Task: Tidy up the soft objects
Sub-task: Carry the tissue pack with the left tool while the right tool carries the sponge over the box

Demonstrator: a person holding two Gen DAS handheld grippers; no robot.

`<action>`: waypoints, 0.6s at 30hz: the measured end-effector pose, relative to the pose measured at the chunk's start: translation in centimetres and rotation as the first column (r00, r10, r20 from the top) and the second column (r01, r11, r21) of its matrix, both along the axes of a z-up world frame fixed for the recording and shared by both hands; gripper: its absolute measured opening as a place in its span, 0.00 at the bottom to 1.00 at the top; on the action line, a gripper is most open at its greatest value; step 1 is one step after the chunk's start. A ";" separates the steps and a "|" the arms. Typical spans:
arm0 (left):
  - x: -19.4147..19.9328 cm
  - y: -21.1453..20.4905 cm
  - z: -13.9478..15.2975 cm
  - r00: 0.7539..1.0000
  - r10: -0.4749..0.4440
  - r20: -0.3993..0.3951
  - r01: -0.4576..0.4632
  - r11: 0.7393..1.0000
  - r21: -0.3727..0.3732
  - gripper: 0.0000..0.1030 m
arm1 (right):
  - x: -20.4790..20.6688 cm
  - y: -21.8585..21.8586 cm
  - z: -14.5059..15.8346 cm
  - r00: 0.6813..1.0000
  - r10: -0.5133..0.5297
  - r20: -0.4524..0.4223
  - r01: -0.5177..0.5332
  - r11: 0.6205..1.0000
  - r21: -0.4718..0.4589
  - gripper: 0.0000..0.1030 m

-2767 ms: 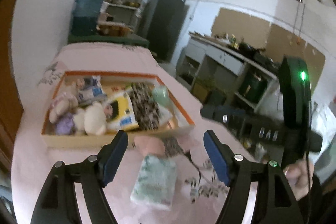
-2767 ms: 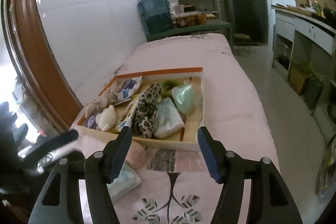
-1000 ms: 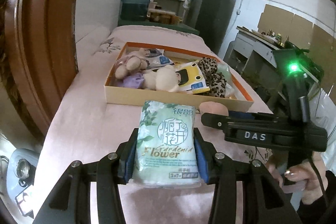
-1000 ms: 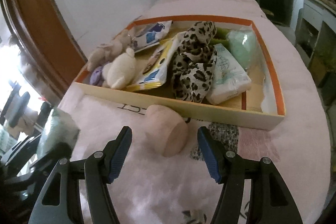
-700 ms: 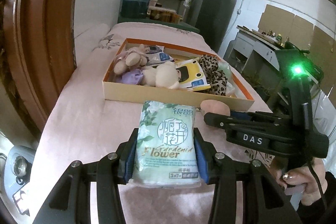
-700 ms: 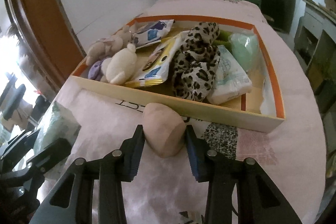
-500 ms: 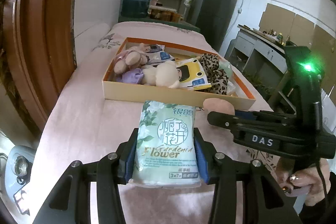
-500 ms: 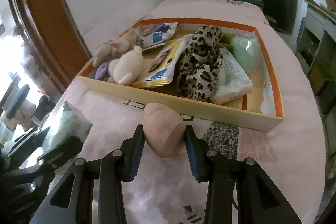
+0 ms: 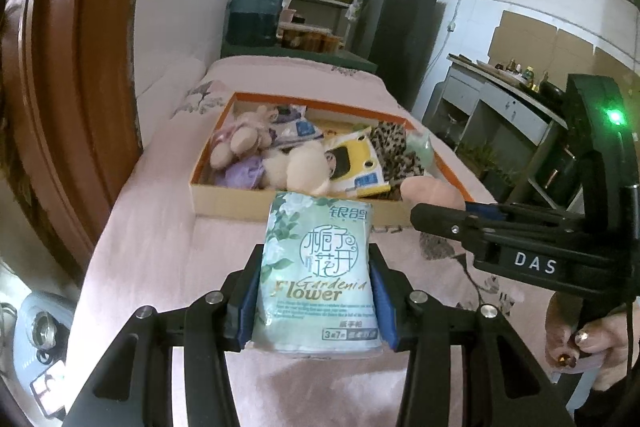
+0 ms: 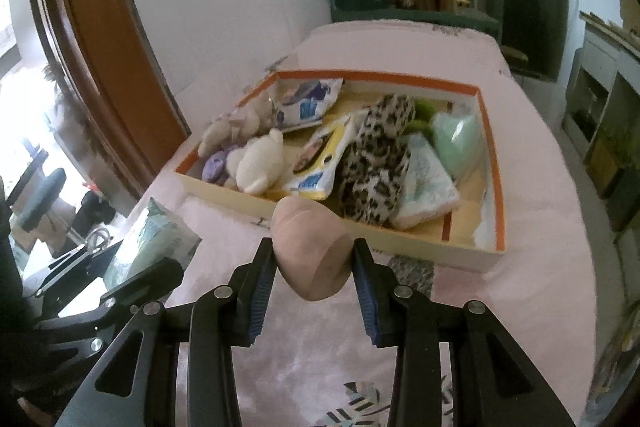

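I have 2 loads up at once. My left tongs (image 9: 316, 301) are clamped on the tissue pack (image 9: 317, 275), low centre of the left view, blue pads pressing its 2 long sides near the bottom half while the top stands free above the pink cloth (image 9: 160, 259). My right tongs (image 10: 314, 277) are clamped on the pink sponge (image 10: 310, 251), centre of the right view, just in front of the box's near wall. The box (image 10: 440, 247) sits in the middle of that view, already crowded with plush toys (image 10: 256, 163), packets and a leopard cloth (image 10: 376, 163); the freest patch I see is its lower right corner. I judge both items light and squashy: the pack's film wrapper looks slick, so a low side grip with modest squeeze suits it, and the sponge dents under the pads, so holding across its widest part should keep it from popping out. Neither seems fragile, so a short drop should do no harm.
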State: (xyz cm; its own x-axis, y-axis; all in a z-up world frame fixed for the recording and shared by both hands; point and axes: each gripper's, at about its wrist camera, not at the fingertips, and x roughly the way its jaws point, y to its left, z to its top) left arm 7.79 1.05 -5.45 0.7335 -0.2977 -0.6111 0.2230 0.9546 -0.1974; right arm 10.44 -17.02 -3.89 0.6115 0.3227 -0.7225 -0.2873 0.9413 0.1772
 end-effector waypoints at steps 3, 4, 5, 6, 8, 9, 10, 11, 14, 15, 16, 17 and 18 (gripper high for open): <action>0.5 -0.1 1.0 1.000 -0.007 0.019 0.007 1.000 -0.006 0.46 | 0.0 -0.5 1.1 1.000 -0.005 0.027 0.005 1.000 -0.016 0.38; 0.7 -0.1 1.3 1.000 -0.007 0.024 0.007 1.000 -0.008 0.46 | 0.0 -0.7 1.5 0.999 -0.007 0.035 0.008 1.000 -0.021 0.38; 1.0 0.0 1.6 1.000 -0.008 0.030 0.008 1.000 -0.012 0.46 | 0.1 -0.9 1.8 0.999 -0.010 0.044 0.011 1.000 -0.025 0.38; 1.3 0.0 1.9 0.999 -0.009 0.035 0.009 1.000 -0.016 0.46 | 0.2 -1.2 2.2 0.998 -0.014 0.053 0.016 0.999 -0.030 0.38; 1.9 0.0 2.5 0.999 -0.012 0.043 0.013 1.000 -0.023 0.46 | 0.4 -1.6 2.8 0.998 -0.019 0.066 0.022 0.999 -0.036 0.38; 2.1 0.0 2.8 0.999 -0.015 0.050 0.016 1.000 -0.024 0.46 | 0.5 -1.9 3.2 0.997 -0.022 0.073 0.025 0.999 -0.038 0.38; 2.4 -0.1 3.2 0.998 -0.017 0.057 0.019 1.000 -0.024 0.46 | 0.6 -2.1 3.4 0.997 -0.024 0.077 0.027 0.999 -0.039 0.38; 2.6 -0.2 3.4 0.998 -0.019 0.063 0.021 1.000 -0.022 0.46 | 0.9 -2.3 3.7 0.996 -0.028 0.083 0.031 0.999 -0.041 0.38; 3.5 -0.5 4.2 0.996 -0.025 0.082 0.027 0.999 -0.021 0.46 | 1.6 -3.0 4.5 0.994 -0.041 0.101 0.046 0.998 -0.045 0.38; 3.9 -0.5 4.5 0.996 -0.026 0.090 0.028 0.999 -0.022 0.46 | 1.7 -3.2 4.6 0.993 -0.044 0.105 0.049 0.998 -0.045 0.38; 4.4 -0.7 4.9 0.995 -0.029 0.098 0.031 0.999 -0.022 0.46 | 2.0 -3.5 4.8 0.992 -0.049 0.112 0.054 0.997 -0.047 0.38; 4.7 -0.8 5.1 0.994 -0.029 0.103 0.032 0.999 -0.023 0.46 | 2.2 -3.7 5.1 0.991 -0.053 0.120 0.060 0.997 -0.049 0.38; 5.2 -0.9 5.4 0.994 -0.028 0.108 0.031 0.999 -0.025 0.46 | 2.3 -3.9 5.4 0.990 -0.057 0.130 0.064 0.997 -0.052 0.38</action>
State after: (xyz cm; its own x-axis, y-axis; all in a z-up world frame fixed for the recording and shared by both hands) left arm 12.96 0.17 -0.07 0.7852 -0.3353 -0.5207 0.2724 0.9420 -0.1958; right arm 12.73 -20.96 1.50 0.7173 0.2436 -0.6528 -0.2464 0.9650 0.0894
